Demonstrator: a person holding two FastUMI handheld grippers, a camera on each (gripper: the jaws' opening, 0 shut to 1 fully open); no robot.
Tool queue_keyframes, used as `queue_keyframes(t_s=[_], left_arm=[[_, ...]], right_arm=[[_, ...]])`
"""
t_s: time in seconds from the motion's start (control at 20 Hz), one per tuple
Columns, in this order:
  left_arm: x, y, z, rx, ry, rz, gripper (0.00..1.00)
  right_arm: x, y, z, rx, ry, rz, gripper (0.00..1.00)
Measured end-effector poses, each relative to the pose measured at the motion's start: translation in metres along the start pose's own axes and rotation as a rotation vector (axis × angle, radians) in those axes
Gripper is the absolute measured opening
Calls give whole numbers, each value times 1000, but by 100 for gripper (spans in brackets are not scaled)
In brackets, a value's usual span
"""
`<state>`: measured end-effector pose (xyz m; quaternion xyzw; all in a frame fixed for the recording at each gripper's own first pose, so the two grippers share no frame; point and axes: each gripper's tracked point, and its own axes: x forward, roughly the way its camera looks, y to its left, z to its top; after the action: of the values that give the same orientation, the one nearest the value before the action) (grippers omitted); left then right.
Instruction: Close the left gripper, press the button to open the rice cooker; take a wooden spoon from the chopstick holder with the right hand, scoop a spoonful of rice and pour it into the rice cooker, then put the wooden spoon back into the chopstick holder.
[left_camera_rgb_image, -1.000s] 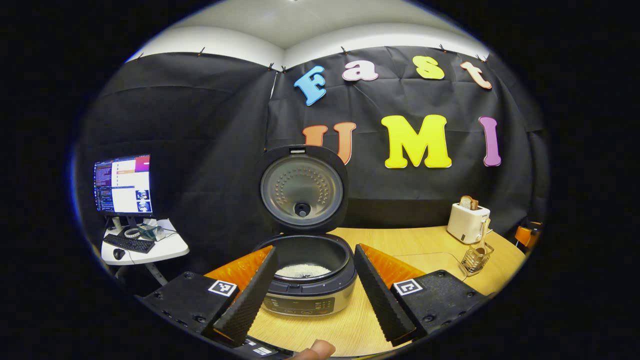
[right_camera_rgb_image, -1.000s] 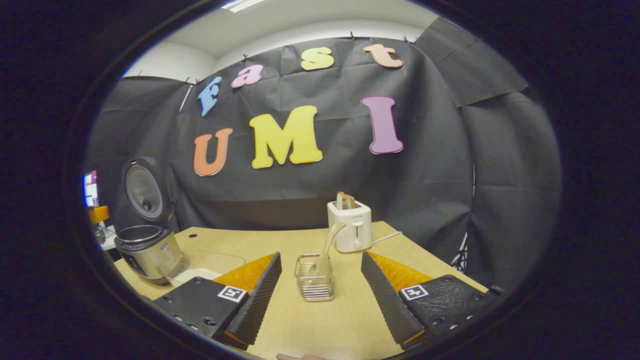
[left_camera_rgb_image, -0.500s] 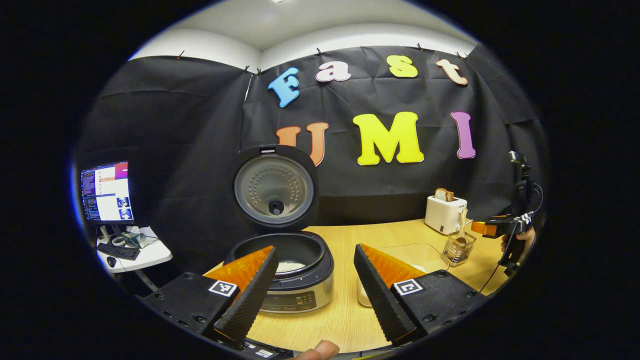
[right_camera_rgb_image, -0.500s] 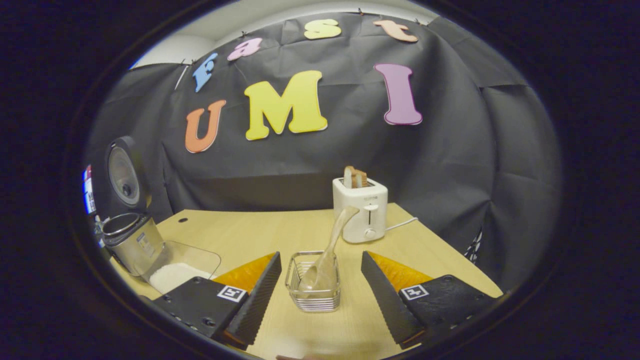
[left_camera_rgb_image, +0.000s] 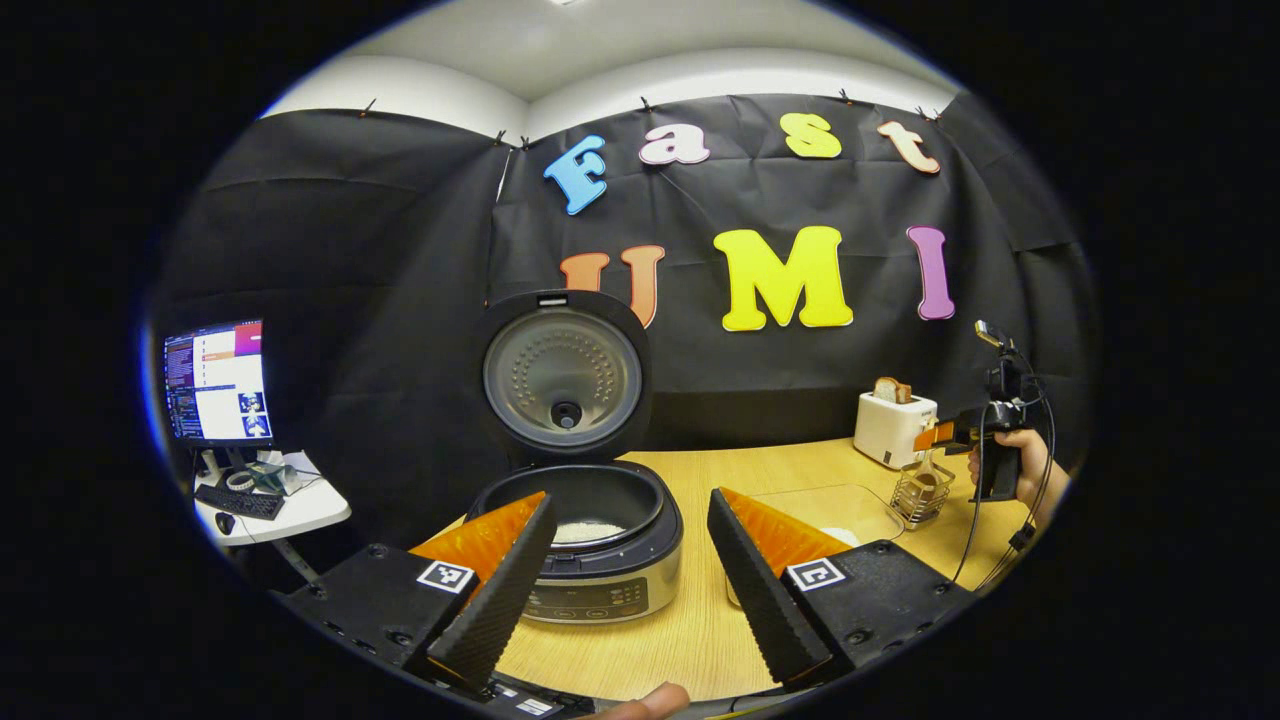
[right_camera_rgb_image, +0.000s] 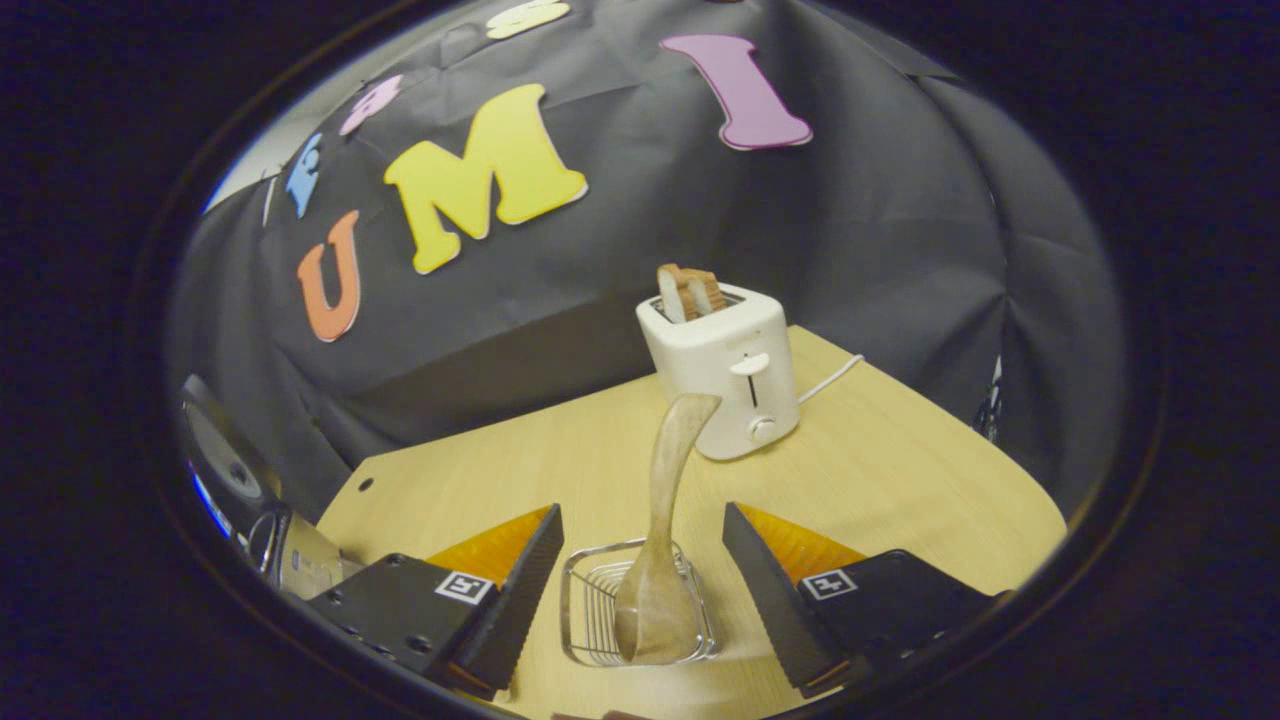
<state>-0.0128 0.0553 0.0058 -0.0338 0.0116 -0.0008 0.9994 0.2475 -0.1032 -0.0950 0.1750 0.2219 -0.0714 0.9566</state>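
Note:
The rice cooker (left_camera_rgb_image: 585, 560) stands with its lid (left_camera_rgb_image: 565, 375) raised, and white rice lies in its pot. My left gripper (left_camera_rgb_image: 630, 498) is open just in front of it, holding nothing. In the left gripper view, far right, a hand holds my right gripper (left_camera_rgb_image: 950, 436) just above the wire chopstick holder (left_camera_rgb_image: 918, 492). In the right gripper view, the wooden spoon (right_camera_rgb_image: 663, 520) stands bowl-down in the chopstick holder (right_camera_rgb_image: 592, 625). My right gripper (right_camera_rgb_image: 640, 512) is open around the spoon without touching it.
A white toaster (right_camera_rgb_image: 725, 375) with bread in it stands behind the holder on the wooden table (right_camera_rgb_image: 900, 480). A clear container (left_camera_rgb_image: 825, 505) with rice sits right of the cooker. A monitor (left_camera_rgb_image: 215, 385) is on a side desk at far left.
My right gripper moved forward and tilted down, so the holder and spoon now sit between its open fingers. The left gripper shifted slightly and stays open.

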Motion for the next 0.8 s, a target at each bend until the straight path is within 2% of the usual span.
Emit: queue_keyframes(t_s=[0.1,0.3,0.4,0.45,0.5,0.65,0.7,0.75,0.8], left_arm=[[2,-2,-4,11,14,-8,98],[6,-12,-7,57,18,-34,98],[8,-14,-9,49,17,-45,97],[9,-15,-12,34,26,-51,100],[8,-17,-13,22,34,-59,97],[9,-18,-11,20,29,-80,97],[9,-19,-12,15,29,-88,97],[11,-20,-12,11,31,-97,97],[11,-20,-12,7,30,-103,98]], right_arm=[[16,-3,-2,-6,53,-10,96],[37,-7,7,-42,60,-58,94],[45,-7,2,-30,94,-88,90],[46,-4,0,-15,104,-83,84],[49,-3,-1,-3,113,-84,69],[53,2,-3,28,130,-67,43],[52,-1,-4,32,132,-82,31],[56,-6,-5,35,136,-100,27],[53,-6,-6,42,139,-110,15]])
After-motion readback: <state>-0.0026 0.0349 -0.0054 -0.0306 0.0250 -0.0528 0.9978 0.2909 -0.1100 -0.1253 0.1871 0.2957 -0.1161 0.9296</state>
